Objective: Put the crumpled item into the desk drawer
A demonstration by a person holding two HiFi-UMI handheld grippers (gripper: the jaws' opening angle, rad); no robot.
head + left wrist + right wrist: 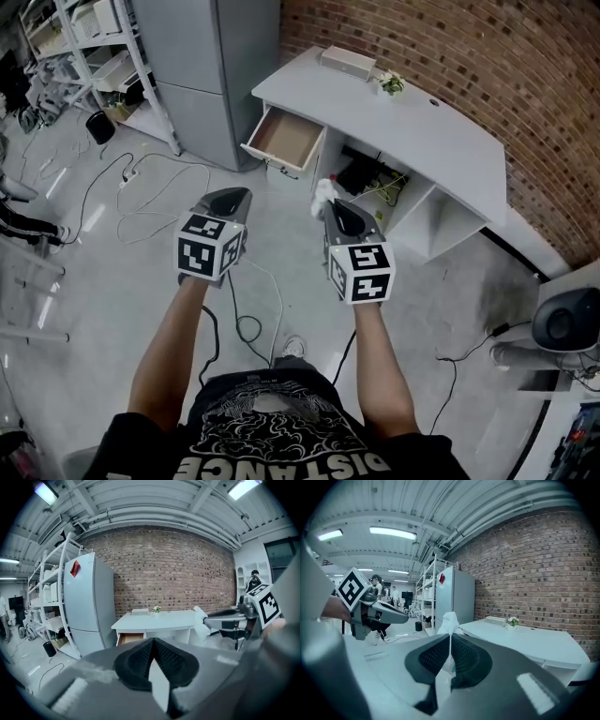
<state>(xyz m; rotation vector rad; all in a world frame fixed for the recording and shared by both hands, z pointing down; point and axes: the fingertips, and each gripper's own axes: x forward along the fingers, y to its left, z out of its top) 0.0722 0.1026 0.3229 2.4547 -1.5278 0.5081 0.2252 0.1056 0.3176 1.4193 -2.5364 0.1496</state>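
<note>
Nearest in the head view, the person's forearms lead to the left gripper (234, 197) and the right gripper (335, 208), held side by side above the glossy floor (112, 300). The left gripper view shows its ribbed pads pressed together with nothing between them. The right gripper view shows the jaws clamped on the crumpled item (450, 620), a white wad that stands up past the tips. In the head view only the wad's top shows, a pale lump at the right gripper's tip, in the air short of the desk. Loose cables (155, 183) loop over the floor beneath and left of the grippers. Beyond them the drawer (284, 139) is pulled out of the white desk (422, 131), its wooden interior open from above. A grey cabinet (211, 66) stands just beside it on the left. On the desktop, apart from the drawer, sit a small box (349, 62) and a small plant (391, 83). A brick wall (450, 47) closes the far side. Open floor lies between the grippers and the drawer.
</note>
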